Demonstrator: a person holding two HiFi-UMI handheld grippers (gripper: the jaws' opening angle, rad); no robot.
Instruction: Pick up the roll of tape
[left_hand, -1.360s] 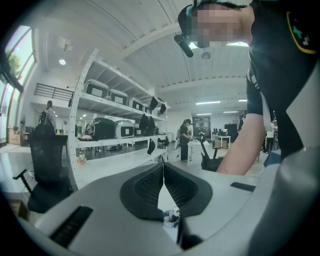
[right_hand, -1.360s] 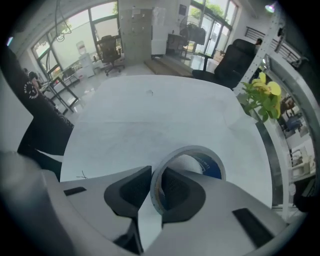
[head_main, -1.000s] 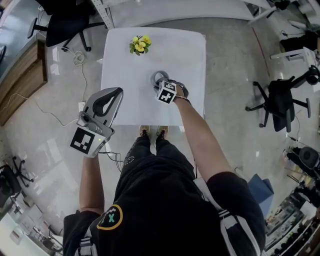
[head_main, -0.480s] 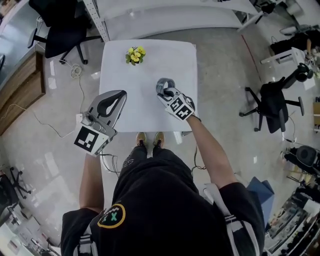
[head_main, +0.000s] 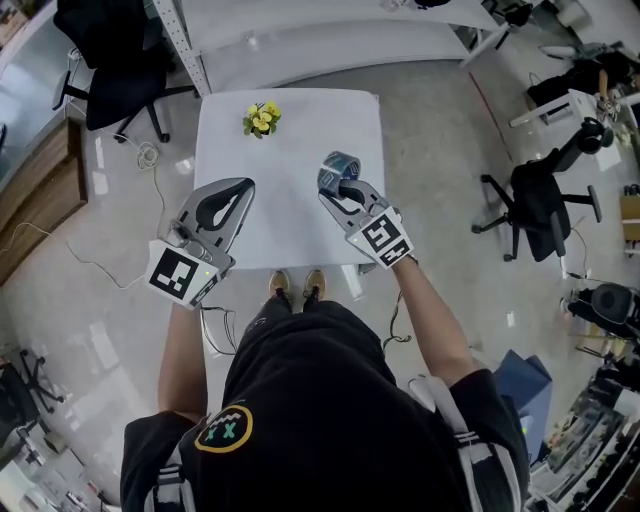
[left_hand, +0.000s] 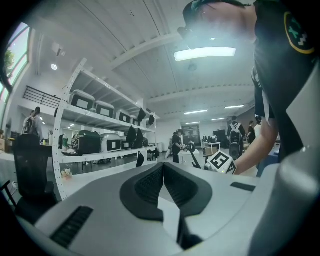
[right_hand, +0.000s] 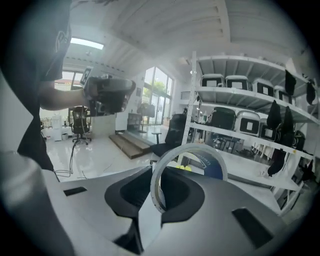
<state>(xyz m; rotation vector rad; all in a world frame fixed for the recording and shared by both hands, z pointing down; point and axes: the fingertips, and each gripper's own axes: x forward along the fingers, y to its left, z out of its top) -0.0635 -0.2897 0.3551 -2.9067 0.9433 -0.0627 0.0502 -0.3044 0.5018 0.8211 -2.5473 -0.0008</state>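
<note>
The roll of tape (head_main: 338, 168), a grey ring with a blue inner face, hangs above the white table (head_main: 290, 140), and my right gripper (head_main: 343, 190) is shut on its wall. In the right gripper view the roll (right_hand: 206, 165) stands upright on edge, its rim pinched between the jaws of that gripper (right_hand: 157, 200). My left gripper (head_main: 238, 190) hovers over the table's left edge, away from the roll. In the left gripper view its jaws (left_hand: 163, 175) meet with nothing between them.
A small bunch of yellow flowers (head_main: 260, 118) sits at the table's far left corner. Black office chairs (head_main: 540, 200) stand on the glossy floor to the right and at the far left. Shelving with cases (right_hand: 240, 120) lines the room beyond the table.
My right gripper has risen from the tabletop with the roll of tape in it and tilted towards level. The left gripper has drifted slightly up.
</note>
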